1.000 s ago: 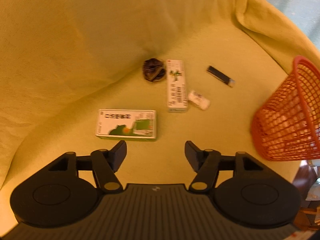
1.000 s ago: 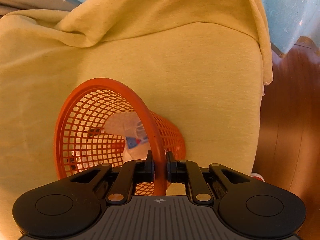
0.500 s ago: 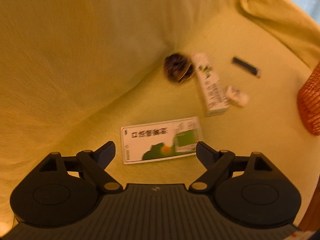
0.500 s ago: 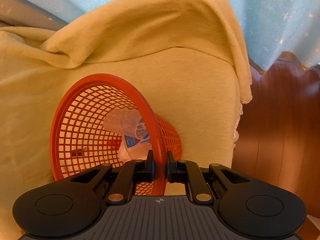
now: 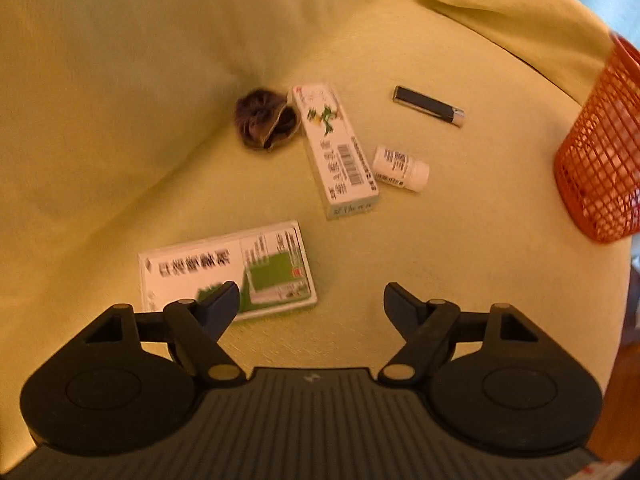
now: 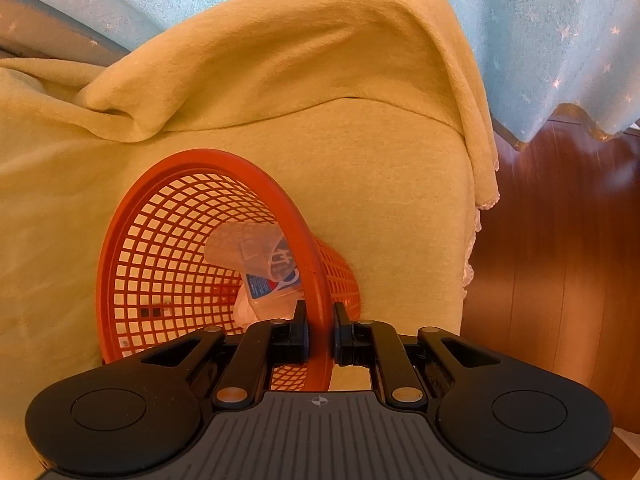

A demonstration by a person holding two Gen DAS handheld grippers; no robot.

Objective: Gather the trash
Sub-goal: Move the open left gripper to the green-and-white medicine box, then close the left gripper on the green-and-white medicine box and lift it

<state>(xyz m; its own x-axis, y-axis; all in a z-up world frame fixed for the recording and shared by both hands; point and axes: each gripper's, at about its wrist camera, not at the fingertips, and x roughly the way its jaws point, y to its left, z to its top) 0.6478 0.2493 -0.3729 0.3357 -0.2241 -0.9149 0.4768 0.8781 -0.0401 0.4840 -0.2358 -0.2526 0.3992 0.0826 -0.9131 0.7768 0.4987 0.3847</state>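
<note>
Trash lies on a yellow-green sofa cover. A flat white-and-green box (image 5: 228,272) sits just ahead of my open left gripper (image 5: 312,300), whose left fingertip overlaps its near edge. Beyond it lie a long white carton (image 5: 336,148), a small white bottle (image 5: 402,168), a dark crumpled wrapper (image 5: 264,120) and a slim dark stick (image 5: 428,106). My right gripper (image 6: 320,328) is shut on the rim of the orange mesh basket (image 6: 160,264), which also shows in the left wrist view as the basket (image 5: 600,152) at far right. A crumpled clear plastic wrapper (image 6: 260,264) lies inside it.
The sofa back (image 5: 120,60) rises behind the trash, and a folded cover drapes over the armrest (image 6: 300,72). A wooden floor (image 6: 560,240) drops away right of the seat edge. A light blue starred curtain (image 6: 560,20) hangs behind.
The left gripper swung right, so the flat box now sits under its left finger instead of between the fingers. The right gripper stays clamped on the basket rim and has tilted back a little.
</note>
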